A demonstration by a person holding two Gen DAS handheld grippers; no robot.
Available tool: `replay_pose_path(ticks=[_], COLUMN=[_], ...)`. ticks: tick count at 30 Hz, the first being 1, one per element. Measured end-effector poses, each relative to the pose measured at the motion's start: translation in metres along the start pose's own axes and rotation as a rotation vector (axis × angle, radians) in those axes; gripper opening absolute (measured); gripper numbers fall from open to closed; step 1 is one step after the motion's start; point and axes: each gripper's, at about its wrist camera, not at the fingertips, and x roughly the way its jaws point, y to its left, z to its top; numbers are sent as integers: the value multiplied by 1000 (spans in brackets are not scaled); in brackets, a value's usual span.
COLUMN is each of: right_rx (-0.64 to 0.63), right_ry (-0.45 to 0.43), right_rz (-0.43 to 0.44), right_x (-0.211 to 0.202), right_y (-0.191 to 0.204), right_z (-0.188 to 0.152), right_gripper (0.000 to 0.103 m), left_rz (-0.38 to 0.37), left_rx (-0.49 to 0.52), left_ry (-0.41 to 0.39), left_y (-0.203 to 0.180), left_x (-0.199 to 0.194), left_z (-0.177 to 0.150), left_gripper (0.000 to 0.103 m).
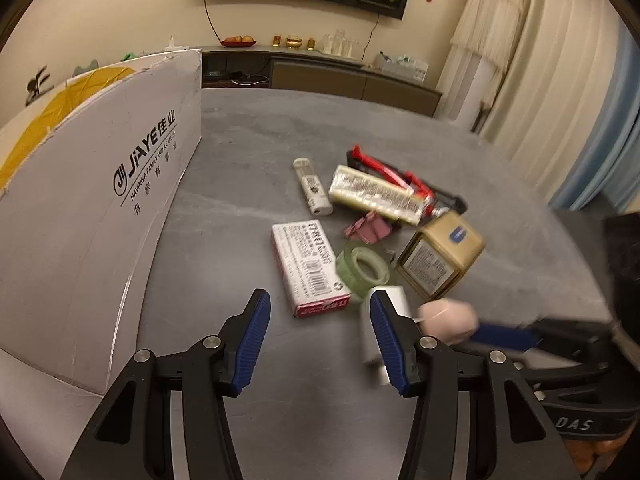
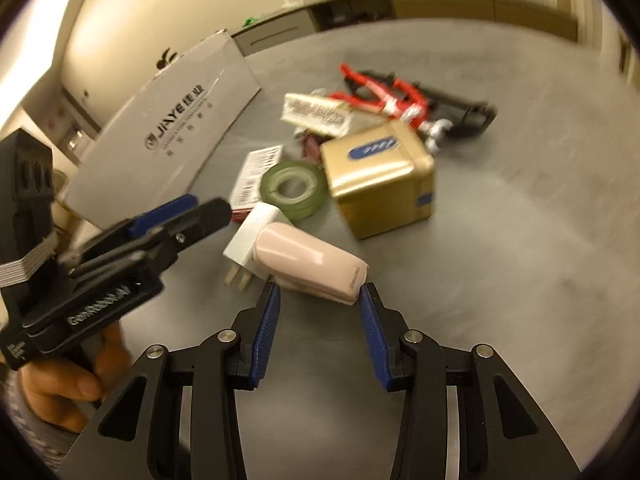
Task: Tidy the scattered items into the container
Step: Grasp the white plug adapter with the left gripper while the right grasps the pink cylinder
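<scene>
Where box (image 1: 100, 216) faces camera, print reads "JIAYE", "HAVING A FAMILY"

Dim warm indoor light; motion blur, strongest right wrist; fisheye-bent, dark-vignetted edges

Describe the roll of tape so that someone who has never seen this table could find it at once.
Start at the big white cardboard box on the grey table, then look to the pile of small items beside it. The tape roll lies flat between the red and white staple box and the gold tin. It is the only round, greenish ring with a hole through its middle.
</scene>
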Motion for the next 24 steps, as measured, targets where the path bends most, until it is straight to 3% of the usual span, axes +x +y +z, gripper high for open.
replay_pose_path(ticks=[3,6,8,11,12,17,19,21,24], right_rx=[-124,-272,-327,-208,-145,-37,-73,-128,-189], right_ry=[-55,-68,-76,-20,-10,5,-11,-38,-94], right_rz=[-97,-142,-150,-73,-56,-53,-76,-117,-163], right_x=[-5,5,12,16,14,5,4,5,9], right_y=[16,37,46,32,24,9,16,24,31], right_z=[1,-1,-6,-5,-5,-13,-16,-12,-8], right_gripper=[48,54,51,25,24,25,28,45,46], left_rz=[-65,-1,29,-4,-13,-1,13,19,10], left_rx=[3,33,6,-43,-36,39,63,78,109], left_ry=[-21,-23,-21,-18,-16,11,22,32,52], left_y=[-4,-10,-4,9,9,-2,-4,-5,-8], left_x=[-8,-6,-5,-6,-7,-4,2,9,24], left_z=[1,0,0,2,1,-7,-8,-9,-9], left_gripper=[54,54,54,54,54,54,54,54,51])
